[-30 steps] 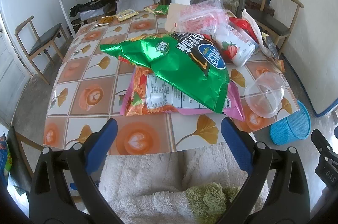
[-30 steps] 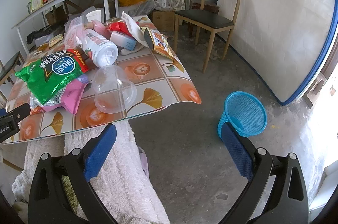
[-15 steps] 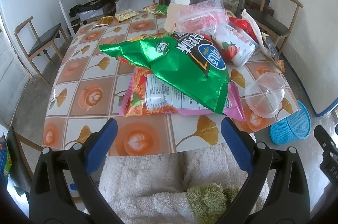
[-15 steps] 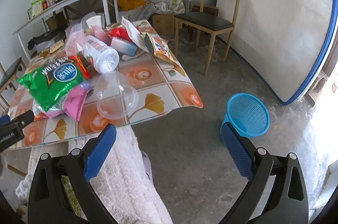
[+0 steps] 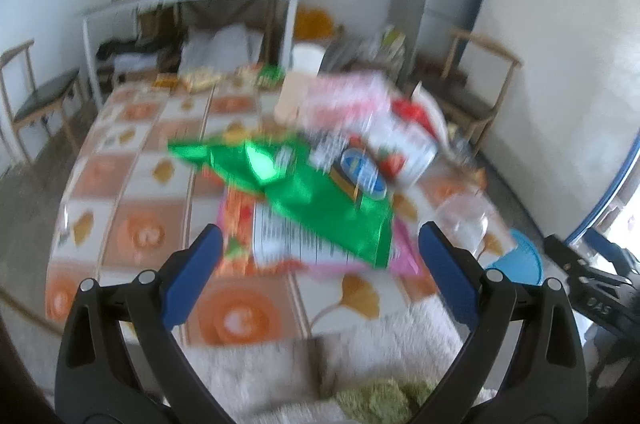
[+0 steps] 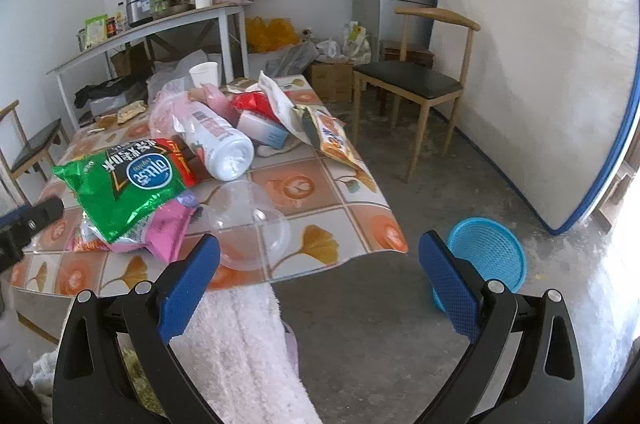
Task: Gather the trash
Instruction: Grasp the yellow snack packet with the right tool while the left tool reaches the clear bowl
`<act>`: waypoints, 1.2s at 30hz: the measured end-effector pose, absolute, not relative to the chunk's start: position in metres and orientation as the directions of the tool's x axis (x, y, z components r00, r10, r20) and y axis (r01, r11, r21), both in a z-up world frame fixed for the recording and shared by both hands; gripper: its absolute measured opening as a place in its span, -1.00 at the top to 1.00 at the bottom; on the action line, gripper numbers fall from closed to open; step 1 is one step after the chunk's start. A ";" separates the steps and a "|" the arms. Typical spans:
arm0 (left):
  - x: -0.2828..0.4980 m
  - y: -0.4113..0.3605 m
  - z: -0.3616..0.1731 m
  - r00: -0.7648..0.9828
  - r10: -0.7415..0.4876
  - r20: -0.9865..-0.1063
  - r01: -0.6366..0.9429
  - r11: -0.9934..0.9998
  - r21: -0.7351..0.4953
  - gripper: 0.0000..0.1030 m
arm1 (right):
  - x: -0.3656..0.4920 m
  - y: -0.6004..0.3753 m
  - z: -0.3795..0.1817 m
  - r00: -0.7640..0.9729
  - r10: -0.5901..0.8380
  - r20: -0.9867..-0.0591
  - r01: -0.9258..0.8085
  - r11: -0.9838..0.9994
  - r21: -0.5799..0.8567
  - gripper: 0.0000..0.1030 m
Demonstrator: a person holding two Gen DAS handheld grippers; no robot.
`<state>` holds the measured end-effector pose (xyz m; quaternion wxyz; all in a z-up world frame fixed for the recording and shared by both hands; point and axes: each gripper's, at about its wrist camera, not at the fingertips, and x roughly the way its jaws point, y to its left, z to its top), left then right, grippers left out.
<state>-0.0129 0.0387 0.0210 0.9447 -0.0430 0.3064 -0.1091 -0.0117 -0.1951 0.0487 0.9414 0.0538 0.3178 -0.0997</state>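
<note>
My left gripper [image 5: 320, 260] and right gripper [image 6: 319, 262] stand spread, empty. The green bag [image 6: 124, 183] hides most of a pink packet [image 6: 166, 230] at centre-left; the left view is blurred. Blue basket [image 6: 490, 256], lower right, partly hidden.

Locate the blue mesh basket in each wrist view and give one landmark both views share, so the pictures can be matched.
Left wrist view: blue mesh basket at lower right, on the floor past the table's corner, partly hidden.
Right wrist view: the basket at lower right, on the floor, behind the gripper's right fingertip.
Shared landmark: green snack bag atop the pile.
</note>
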 end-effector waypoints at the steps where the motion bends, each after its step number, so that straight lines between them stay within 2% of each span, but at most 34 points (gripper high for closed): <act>1: -0.013 0.040 0.025 0.799 -0.245 -0.549 0.193 0.969 -0.151 -0.83 | -0.009 -0.196 0.049 0.778 -0.139 -0.613 0.213 0.976 0.050 -0.88; 7: 0.000 0.049 0.048 0.832 -0.306 -0.464 0.246 0.951 -0.187 -0.83 | 0.003 -0.201 0.049 0.776 -0.089 -0.624 0.195 0.975 0.104 -0.86; 11: 0.022 0.054 0.066 0.806 -0.379 -0.454 0.291 0.923 -0.254 -0.83 | 0.014 -0.204 0.043 0.765 -0.057 -0.642 0.186 0.973 0.136 -0.73; 13: 0.034 0.051 0.073 0.791 -0.411 -0.453 0.318 0.909 -0.270 -0.75 | 0.020 -0.208 0.039 0.754 -0.024 -0.657 0.181 0.968 0.173 -0.65; 20: 0.078 0.015 0.089 0.694 -0.509 -0.510 0.426 0.860 -0.280 -0.41 | 0.038 -0.226 0.022 0.729 0.039 -0.683 0.194 0.945 0.262 -0.56; 27: 0.085 -0.034 0.072 0.588 -0.600 -0.543 0.507 0.796 -0.330 -0.17 | 0.057 -0.278 0.027 0.765 0.031 -0.643 0.230 0.920 0.317 -0.56; 34: 0.079 -0.071 0.048 0.486 -0.623 -0.612 0.565 0.759 -0.324 -0.04 | 0.129 -0.286 0.019 0.747 0.038 -0.664 0.112 0.977 0.182 -0.56; 36: 0.074 -0.080 0.039 0.466 -0.602 -0.648 0.572 0.764 -0.298 -0.03 | 0.149 -0.283 0.015 0.739 0.055 -0.671 0.071 0.985 0.159 -0.48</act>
